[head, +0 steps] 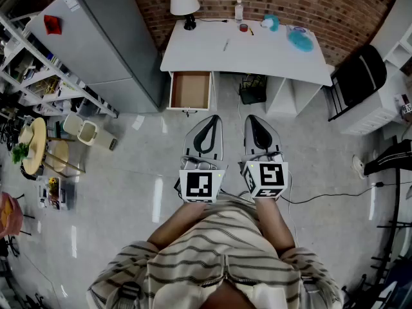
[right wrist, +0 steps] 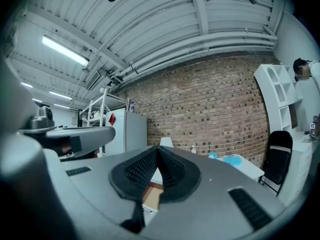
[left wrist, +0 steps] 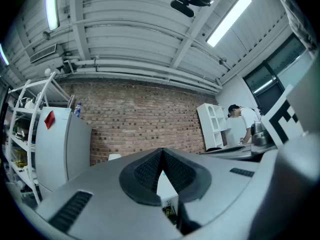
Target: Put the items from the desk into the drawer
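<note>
A white desk [head: 257, 55] stands against the brick wall, well ahead of me. On it are a pen [head: 226, 44], a small tape roll [head: 243, 27], a clear bottle [head: 239, 9], a white lamp [head: 184, 5] and two blue items [head: 300, 39]. Its wooden drawer [head: 190, 90] is pulled out at the left and looks bare inside. My left gripper [head: 211, 120] and right gripper [head: 252, 121] hang side by side over the floor, short of the desk. Both are shut with nothing in them. The left gripper's [left wrist: 161, 151] and the right gripper's [right wrist: 159, 149] pads meet at the tips.
A tall grey fridge [head: 96, 44] stands left of the desk. A black chair [head: 357, 76] and white shelving are at the right. A dark basket [head: 252, 89] sits under the desk. Bins [head: 87, 131] and a cable [head: 335, 192] are on the floor. A person [left wrist: 245, 121] stands far right.
</note>
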A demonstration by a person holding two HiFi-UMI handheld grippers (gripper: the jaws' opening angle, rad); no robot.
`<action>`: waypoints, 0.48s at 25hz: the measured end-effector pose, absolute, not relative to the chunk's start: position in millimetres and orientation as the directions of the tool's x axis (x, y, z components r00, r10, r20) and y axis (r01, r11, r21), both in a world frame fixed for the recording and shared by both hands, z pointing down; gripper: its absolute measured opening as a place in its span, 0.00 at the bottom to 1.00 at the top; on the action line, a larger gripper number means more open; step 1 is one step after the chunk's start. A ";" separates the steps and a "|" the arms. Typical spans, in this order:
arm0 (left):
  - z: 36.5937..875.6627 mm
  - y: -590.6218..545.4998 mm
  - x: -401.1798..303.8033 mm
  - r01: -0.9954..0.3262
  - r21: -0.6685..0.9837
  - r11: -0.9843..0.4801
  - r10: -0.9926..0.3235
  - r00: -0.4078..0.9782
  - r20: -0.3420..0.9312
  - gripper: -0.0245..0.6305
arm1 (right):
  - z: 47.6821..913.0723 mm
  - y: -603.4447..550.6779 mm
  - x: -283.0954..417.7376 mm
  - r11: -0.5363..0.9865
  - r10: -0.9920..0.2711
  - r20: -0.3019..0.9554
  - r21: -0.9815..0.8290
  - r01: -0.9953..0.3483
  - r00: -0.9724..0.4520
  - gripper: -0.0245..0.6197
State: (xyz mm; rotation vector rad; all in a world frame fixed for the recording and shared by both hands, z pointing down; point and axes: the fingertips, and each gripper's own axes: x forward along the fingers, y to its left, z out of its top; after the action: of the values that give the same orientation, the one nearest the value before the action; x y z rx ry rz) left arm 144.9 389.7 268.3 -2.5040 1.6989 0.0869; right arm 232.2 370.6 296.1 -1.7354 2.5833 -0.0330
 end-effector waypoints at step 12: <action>271.6 386.4 139.4 -0.925 -0.081 -0.372 -0.918 0.380 -0.118 0.05 | 296.3 373.3 222.8 0.390 -0.921 -0.030 -0.016 -0.921 -0.389 0.06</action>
State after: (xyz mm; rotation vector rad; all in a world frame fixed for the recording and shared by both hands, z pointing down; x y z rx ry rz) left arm 139.4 386.4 271.6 -2.4956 1.6772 0.0801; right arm 222.8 373.3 296.3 -1.7165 2.5906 0.0053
